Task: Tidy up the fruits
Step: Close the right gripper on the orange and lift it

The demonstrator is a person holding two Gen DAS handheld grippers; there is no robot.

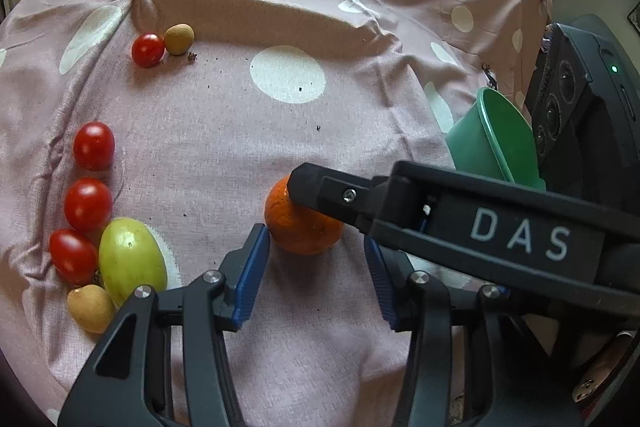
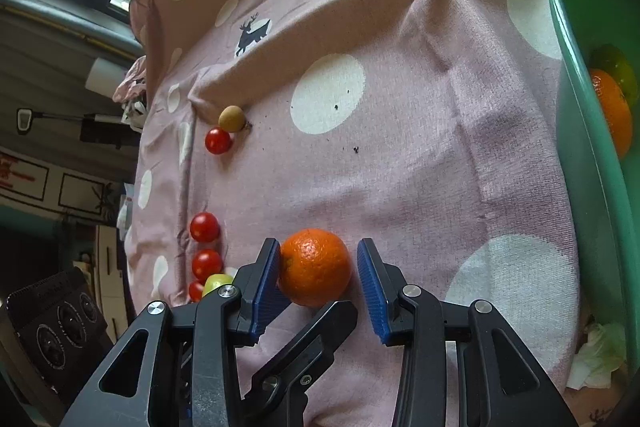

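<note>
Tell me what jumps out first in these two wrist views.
The orange on the pink spotted cloth draws the eye: both grippers converge on it, the right gripper straddling it, its left pad touching, the other apart. To the left, red tomatoes line up beside a green fruit. At right, the tilted green bowl already holds another orange.

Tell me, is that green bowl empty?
No, in the right wrist view the green bowl already holds an orange fruit with something greenish behind it.
</note>
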